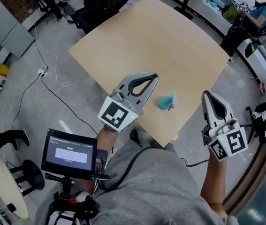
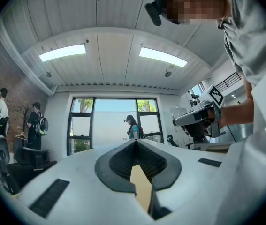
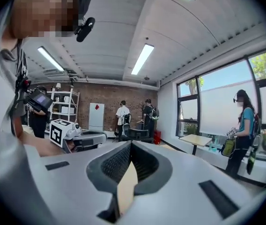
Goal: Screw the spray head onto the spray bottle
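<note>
**A:** Start big. What's the table got on it?

**B:** Almost nothing. It's bare but for the bottle, which lies on its side close to the table's near edge.

**A:** And the grippers?

**B:** Both hover off that near edge, one on either side of the bottle and touching nothing. The left gripper has its jaws pressed together with nothing between them. So does the right gripper.

**A:** Is the head on?

**B:** A paler head with a pink bit sticks out at the bottle's right end. It's too small to tell whether it's threaded home or merely beside the neck.

**A:** So what could go wrong?

**B:** I'd say three things. If the closed jaws come down as they are, they'll shove the bottle instead of gripping it. A round bottle lying that near the table's edge could then roll off onto the floor. And if the head gets turned while the bottle lies flat and unsteadied, the thread may start crooked and jam.
</note>
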`<act>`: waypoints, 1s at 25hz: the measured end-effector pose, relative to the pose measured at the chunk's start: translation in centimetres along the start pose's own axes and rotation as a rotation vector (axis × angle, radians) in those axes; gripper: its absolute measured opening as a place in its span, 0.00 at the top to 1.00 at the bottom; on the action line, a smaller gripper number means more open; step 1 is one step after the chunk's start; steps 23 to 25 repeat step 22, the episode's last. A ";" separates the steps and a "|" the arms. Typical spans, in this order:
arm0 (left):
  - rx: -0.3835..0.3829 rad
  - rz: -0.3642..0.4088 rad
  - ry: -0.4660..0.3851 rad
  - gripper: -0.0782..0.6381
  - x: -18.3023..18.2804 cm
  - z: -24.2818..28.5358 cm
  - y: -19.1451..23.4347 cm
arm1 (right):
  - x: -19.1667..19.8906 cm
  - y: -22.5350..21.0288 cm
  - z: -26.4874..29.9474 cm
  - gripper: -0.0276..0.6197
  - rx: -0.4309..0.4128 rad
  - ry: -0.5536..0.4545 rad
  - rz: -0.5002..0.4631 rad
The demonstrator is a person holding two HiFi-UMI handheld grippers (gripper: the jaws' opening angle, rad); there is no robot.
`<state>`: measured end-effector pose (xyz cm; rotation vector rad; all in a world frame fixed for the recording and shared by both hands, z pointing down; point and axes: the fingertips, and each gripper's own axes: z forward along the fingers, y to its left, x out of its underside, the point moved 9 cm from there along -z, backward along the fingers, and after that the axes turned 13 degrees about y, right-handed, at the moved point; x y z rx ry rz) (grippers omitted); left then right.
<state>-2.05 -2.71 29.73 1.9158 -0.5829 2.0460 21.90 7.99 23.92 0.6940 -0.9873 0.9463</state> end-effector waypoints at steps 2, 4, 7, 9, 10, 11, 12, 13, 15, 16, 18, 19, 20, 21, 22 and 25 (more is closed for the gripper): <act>0.002 0.049 0.012 0.88 -0.6 -0.3 -1.4 | 0.1 0.7 -1.6 0.95 0.015 -0.019 -0.004; 0.003 0.092 0.027 0.88 -1.0 -0.8 -3.3 | 0.4 1.6 -3.7 0.95 0.026 -0.033 -0.016; -0.001 0.109 0.025 0.88 -1.9 -1.6 -6.4 | 1.1 2.8 -6.9 0.95 0.024 -0.048 -0.039; -0.007 0.116 0.025 0.88 -2.4 -1.8 -7.5 | 1.2 3.2 -8.2 0.95 0.022 -0.055 -0.048; -0.010 0.120 0.026 0.88 -2.7 -1.9 -7.6 | 1.1 3.3 -8.5 0.95 0.021 -0.057 -0.053; -0.013 0.124 0.027 0.88 -3.0 -1.8 -7.5 | 0.9 3.4 -8.5 0.95 0.020 -0.057 -0.062; -0.017 0.130 0.031 0.88 -3.2 -1.9 -7.5 | 0.7 3.5 -8.6 0.95 0.020 -0.055 -0.078; -0.019 0.139 0.038 0.88 -3.5 -2.0 -7.9 | 0.6 3.8 -9.0 0.95 0.021 -0.052 -0.097; -0.016 0.162 0.050 0.88 -4.3 -2.6 -10.3 | 1.1 4.7 -11.1 0.95 0.020 -0.052 -0.135; -0.011 0.176 0.055 0.88 -4.7 -3.0 -12.4 | 1.7 5.2 -12.9 0.95 0.020 -0.057 -0.145; 0.001 0.206 0.075 0.88 -5.4 -3.7 -17.0 | 3.5 6.1 -17.0 0.95 0.022 -0.069 -0.146; 0.008 0.215 0.086 0.89 -5.5 -3.9 -19.3 | 4.6 6.4 -19.1 0.95 0.023 -0.072 -0.139; 0.016 0.217 0.094 0.88 -5.6 -4.0 -21.6 | 5.7 6.7 -21.1 0.95 0.023 -0.074 -0.132; 0.026 0.217 0.099 0.88 -5.7 -4.1 -24.0 | 6.7 6.9 -23.1 0.95 0.024 -0.074 -0.125; 0.035 0.216 0.103 0.88 -5.8 -4.2 -26.3 | 7.7 7.1 -25.2 0.95 0.026 -0.075 -0.119; 0.035 0.216 0.103 0.88 -5.8 -4.2 -26.3 | 7.7 7.1 -25.2 0.95 0.026 -0.075 -0.119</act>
